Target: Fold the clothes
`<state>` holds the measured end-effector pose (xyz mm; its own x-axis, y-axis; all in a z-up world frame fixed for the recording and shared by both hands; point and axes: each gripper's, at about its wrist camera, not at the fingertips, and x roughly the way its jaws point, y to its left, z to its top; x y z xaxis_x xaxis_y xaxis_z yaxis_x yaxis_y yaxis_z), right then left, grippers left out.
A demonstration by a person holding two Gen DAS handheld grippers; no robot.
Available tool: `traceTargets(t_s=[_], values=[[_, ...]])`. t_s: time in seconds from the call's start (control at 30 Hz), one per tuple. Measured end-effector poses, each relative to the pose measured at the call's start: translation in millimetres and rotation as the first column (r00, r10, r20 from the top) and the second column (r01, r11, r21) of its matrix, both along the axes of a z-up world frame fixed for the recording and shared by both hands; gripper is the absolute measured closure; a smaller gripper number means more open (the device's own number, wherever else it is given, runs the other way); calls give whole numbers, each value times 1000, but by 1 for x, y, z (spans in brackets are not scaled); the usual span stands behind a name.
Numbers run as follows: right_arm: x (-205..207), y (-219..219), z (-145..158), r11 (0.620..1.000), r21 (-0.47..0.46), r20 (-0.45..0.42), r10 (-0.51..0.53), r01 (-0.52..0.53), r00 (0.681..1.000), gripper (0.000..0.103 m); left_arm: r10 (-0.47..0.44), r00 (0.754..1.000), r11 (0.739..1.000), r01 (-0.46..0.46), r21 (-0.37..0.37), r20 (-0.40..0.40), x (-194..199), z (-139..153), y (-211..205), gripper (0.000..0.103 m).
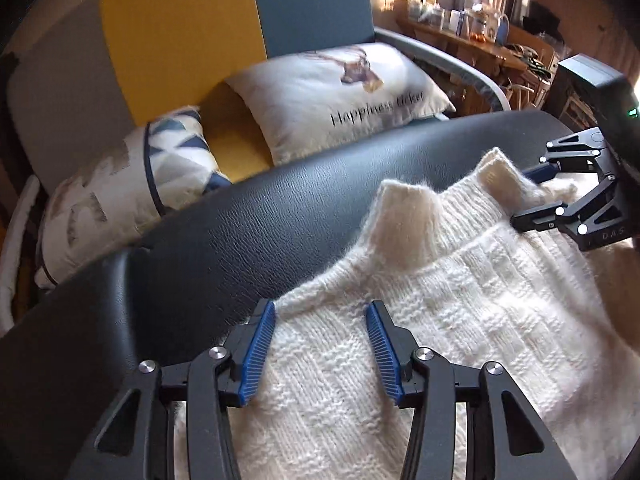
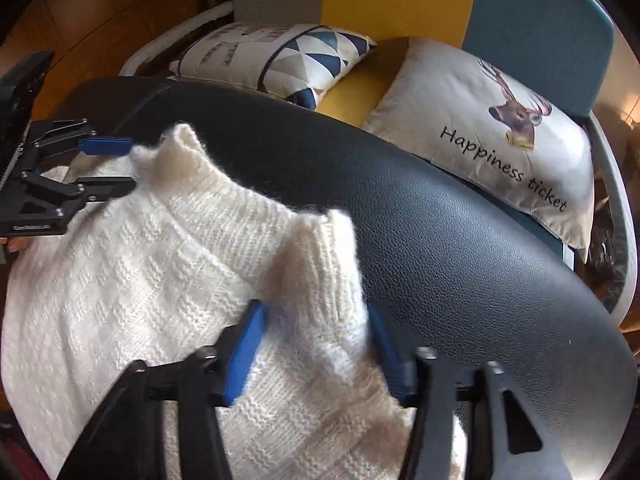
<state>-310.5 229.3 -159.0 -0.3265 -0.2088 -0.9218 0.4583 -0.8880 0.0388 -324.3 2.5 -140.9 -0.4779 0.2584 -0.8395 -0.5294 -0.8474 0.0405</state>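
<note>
Where black pad [image 1: 280,216] ends: sweater [image 1: 440,300] betw both open grippers (left [image 1: 322,312], right [image 2: 316,316]).

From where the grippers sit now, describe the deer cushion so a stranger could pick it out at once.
Find the chair with the grey, yellow and blue back, behind the black padded surface. Two cushions lie on its seat. The deer cushion is under the blue panel: off-white, with an antlered deer head and the words "Happiness ticket", while the other cushion has blue triangles.

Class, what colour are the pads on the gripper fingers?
Blue, ribbed pads, clearest in the left wrist view.
</note>
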Motion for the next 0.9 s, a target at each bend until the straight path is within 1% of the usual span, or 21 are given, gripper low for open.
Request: traceTargets(t_s=[0.03, 0.07, 0.1, 0.17, 0.2, 0.27, 0.33, 0.4, 0.47, 0.53, 0.57, 0.63, 0.67, 0.73, 0.8, 0.83, 0.9], values=[[5, -7, 0, 999, 34, -27, 18, -17, 999, 88, 2, 1000, 1000, -2, -7, -14, 4, 0, 2, 63], [10, -15, 1, 997, 68, -54, 36, -33, 998, 90, 6, 999, 1000, -6, -5, -31, 9, 0, 4, 87], [13, -20, 4, 994, 99, -84, 47, -39, 995, 90, 21, 998, 1000, -22, -6, -54, 15, 0, 4, 91], [18, -31, 10, 987, 157, -144, 68, -45, 987, 91, 55, 994, 998, -56, -5, -99, 26, 1, 5, 92], [16, -31, 17, 987, 156, -185, 52, -23, 981, 91, 79, 989, 997, -79, 5, -123, 28, 3, 3, 92], [7, -30, 26, 989, 144, -227, 9, 25, 974, 91, 135, 980, 991, -135, 16, -145, 21, 3, -1, 92], [-6, -31, 14, 986, 160, -198, -16, 49, 980, 91, 188, 971, 982, -187, 21, -146, 8, 2, -4, 92], [-19, -32, 3, 982, 172, -171, -43, 73, 984, 91, 204, 970, 979, -205, 10, -129, -7, -1, -4, 92], [-25, -27, 2, 988, 107, -179, -91, 111, 980, 84, 208, 970, 978, -210, -2, -128, -14, -1, -3, 89], [-29, -12, 4, 987, -6, -100, -161, 161, 982, 82, 206, 972, 978, -208, -12, -118, -16, 1, -5, 86], [-30, -4, 6, 980, -63, -59, -193, 189, 979, 80, 205, 973, 978, -208, -16, -109, -17, 2, -7, 84], [-17, 18, 17, 945, -202, 9, -260, 256, 966, 80, 229, 970, 973, -229, 5, -77, -14, 9, -15, 84], [-4, 31, 28, 925, -260, 9, -284, 276, 959, 80, 249, 966, 968, -248, 27, -65, -10, 15, -21, 84], [29, 66, 51, 869, -382, 11, -336, 315, 942, 78, 281, 958, 957, -275, 94, -59, 7, 30, -35, 84], [66, 103, 71, 793, -491, 38, -393, 360, 919, 76, 283, 958, 946, -272, 175, -39, 33, 45, -45, 84], [89, 124, 75, 756, -518, 60, -435, 401, 898, 75, 276, 961, 944, -266, 198, -28, 47, 50, -47, 83], [135, 168, 83, 672, -564, 110, -515, 480, 850, 74, 259, 966, 938, -250, 238, -6, 76, 57, -48, 78]])
